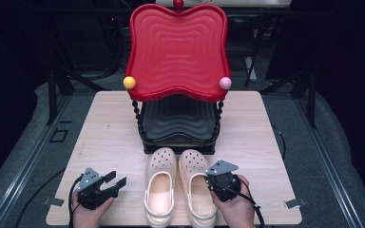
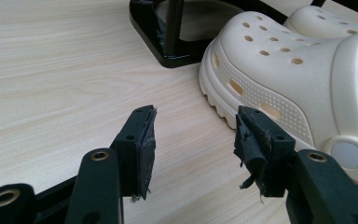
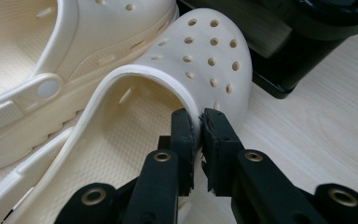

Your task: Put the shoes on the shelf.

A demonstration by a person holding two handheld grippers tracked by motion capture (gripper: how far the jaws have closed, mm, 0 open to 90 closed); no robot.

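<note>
Two cream perforated clogs lie side by side near the table's front, toes toward the rack: the left clog (image 1: 160,183) and the right clog (image 1: 197,185). My right gripper (image 3: 199,128) is shut on the right clog's (image 3: 205,51) side wall, one jaw inside the opening, one outside; from above the right gripper (image 1: 222,180) sits over that clog's outer edge. My left gripper (image 2: 193,140) stands open above bare wood, just left of the left clog (image 2: 270,70), nothing between its jaws. In the high view the left gripper (image 1: 115,182) is at the front left.
A two-tier rack stands mid-table behind the clogs: a red wavy tray (image 1: 178,50) on top with yellow and pink knobs, a black tray (image 1: 178,121) below. Its black base (image 2: 168,49) is close to the clog toes. Bare wood table (image 1: 109,137) lies on both sides.
</note>
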